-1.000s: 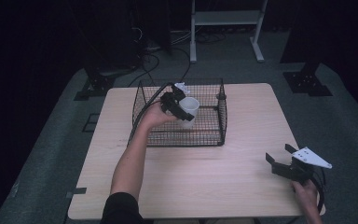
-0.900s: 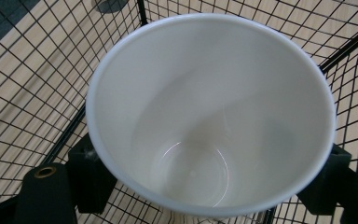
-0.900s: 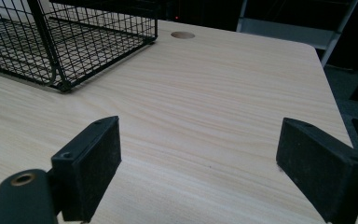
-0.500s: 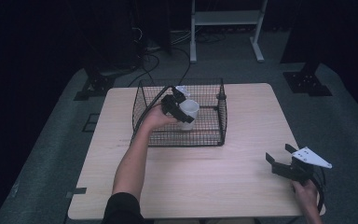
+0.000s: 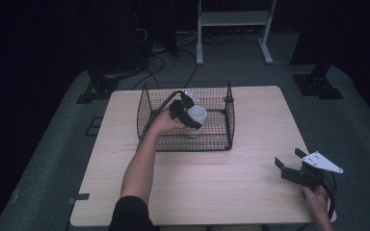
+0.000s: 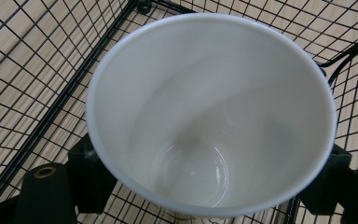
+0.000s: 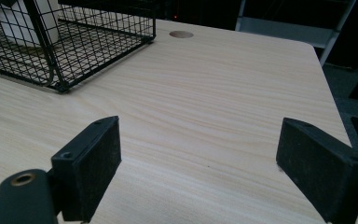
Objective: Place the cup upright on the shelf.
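A white cup (image 5: 197, 117) is held inside the black wire basket (image 5: 228, 122) by my left gripper (image 5: 188, 115), which is shut on it. In the left gripper view the empty cup (image 6: 209, 116) sits between the two black pads (image 6: 91, 172), with the basket's mesh floor below. My right gripper (image 5: 294, 166) rests near the table's front right corner, open, with bare wood between its pads (image 7: 93, 163). The cup (image 7: 25, 18) also shows through the basket (image 7: 74, 42) wires in the right gripper view.
The light wooden table (image 5: 260, 144) has a round cable hole (image 7: 181, 34) beyond the basket. A white-legged frame (image 5: 231, 29) and black stands (image 5: 318, 82) sit on the floor behind the table. A second pale object (image 5: 191, 95) lies at the basket's back.
My left gripper has lowered the cup deeper into the basket. The right gripper has stayed in place.
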`<state>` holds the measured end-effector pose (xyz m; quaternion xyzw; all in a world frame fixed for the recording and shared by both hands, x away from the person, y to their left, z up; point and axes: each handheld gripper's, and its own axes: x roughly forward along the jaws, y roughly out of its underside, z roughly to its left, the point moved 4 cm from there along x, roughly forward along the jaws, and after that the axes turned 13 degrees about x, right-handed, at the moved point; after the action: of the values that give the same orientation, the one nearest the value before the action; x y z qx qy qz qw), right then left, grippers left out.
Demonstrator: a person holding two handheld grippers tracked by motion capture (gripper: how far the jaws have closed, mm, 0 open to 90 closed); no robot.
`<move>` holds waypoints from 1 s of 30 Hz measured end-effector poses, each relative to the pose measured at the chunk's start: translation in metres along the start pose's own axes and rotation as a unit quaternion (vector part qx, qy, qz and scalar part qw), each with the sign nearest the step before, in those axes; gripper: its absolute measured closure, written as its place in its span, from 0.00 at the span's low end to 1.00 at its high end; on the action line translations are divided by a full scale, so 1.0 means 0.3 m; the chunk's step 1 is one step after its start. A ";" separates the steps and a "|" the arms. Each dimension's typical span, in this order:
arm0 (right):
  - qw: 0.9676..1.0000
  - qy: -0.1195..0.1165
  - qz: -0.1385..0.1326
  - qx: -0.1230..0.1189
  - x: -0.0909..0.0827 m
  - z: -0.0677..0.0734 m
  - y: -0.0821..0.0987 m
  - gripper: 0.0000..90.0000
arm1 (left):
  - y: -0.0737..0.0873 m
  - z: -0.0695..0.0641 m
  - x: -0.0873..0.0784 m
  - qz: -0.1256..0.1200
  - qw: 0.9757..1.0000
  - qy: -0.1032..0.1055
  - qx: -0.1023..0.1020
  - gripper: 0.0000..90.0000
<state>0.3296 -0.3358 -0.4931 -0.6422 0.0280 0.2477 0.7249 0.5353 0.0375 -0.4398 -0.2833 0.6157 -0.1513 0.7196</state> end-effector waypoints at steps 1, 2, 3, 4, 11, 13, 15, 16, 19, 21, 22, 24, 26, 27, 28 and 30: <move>1.000 0.000 0.000 0.001 0.000 0.000 0.000 0.15 | 0.001 0.001 -0.001 0.000 1.000 0.000 -0.001 0.23; 1.000 0.000 0.000 0.001 0.000 0.000 0.000 0.14 | 0.002 0.000 -0.001 0.001 1.000 -0.001 -0.001 0.23; 1.000 0.000 0.000 0.000 0.000 0.000 0.000 0.15 | 0.002 -0.001 -0.001 0.002 1.000 -0.001 -0.002 0.23; 1.000 -0.001 0.000 -0.001 0.000 0.000 0.000 0.15 | 0.003 -0.001 -0.003 0.003 1.000 -0.002 -0.002 0.23; 1.000 -0.001 -0.001 -0.003 0.000 0.002 0.000 0.14 | 0.015 -0.004 0.006 0.020 1.000 0.000 -0.003 0.19; 1.000 -0.001 -0.001 -0.003 -0.001 0.002 0.000 0.15 | 0.014 -0.005 -0.001 0.014 1.000 0.003 -0.006 0.18; 1.000 -0.001 -0.001 -0.002 0.000 0.001 0.000 0.15 | 0.009 -0.009 -0.010 0.009 1.000 -0.002 -0.004 0.17; 1.000 0.000 -0.001 -0.001 0.000 0.000 0.000 0.15 | 0.007 -0.009 -0.018 0.008 1.000 -0.006 -0.003 0.15; 1.000 0.000 -0.001 -0.002 0.000 0.001 0.000 0.15 | 0.004 -0.011 -0.042 0.006 1.000 -0.018 -0.004 0.10; 1.000 0.000 -0.001 -0.002 -0.001 0.001 0.000 0.15 | 0.003 -0.016 -0.060 -0.009 1.000 -0.025 -0.007 0.10; 1.000 0.000 -0.001 -0.002 -0.001 0.001 0.000 0.14 | 0.003 -0.018 -0.069 -0.013 1.000 -0.026 -0.008 0.10; 1.000 -0.001 0.000 -0.002 -0.001 0.002 0.000 0.15 | 0.003 -0.024 -0.087 -0.021 0.999 -0.032 -0.006 0.10; 1.000 -0.002 0.000 -0.002 -0.001 0.002 0.000 0.15 | 0.004 -0.030 -0.101 -0.023 0.999 -0.037 -0.004 0.09; 1.000 -0.001 0.000 -0.003 -0.001 0.003 0.001 0.15 | 0.005 -0.033 -0.109 -0.025 0.999 -0.040 -0.003 0.09; 1.000 -0.001 0.000 -0.003 -0.001 0.003 0.001 0.15 | 0.007 -0.035 -0.117 -0.029 0.999 -0.043 -0.004 0.09; 1.000 -0.001 0.000 -0.003 0.000 0.003 0.001 0.15 | 0.011 -0.039 -0.130 -0.028 0.999 -0.047 -0.004 0.09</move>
<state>0.3291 -0.3350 -0.4931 -0.6442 0.0267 0.2485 0.7228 0.5157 0.0596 -0.4115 -0.3102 0.5738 -0.1559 0.7418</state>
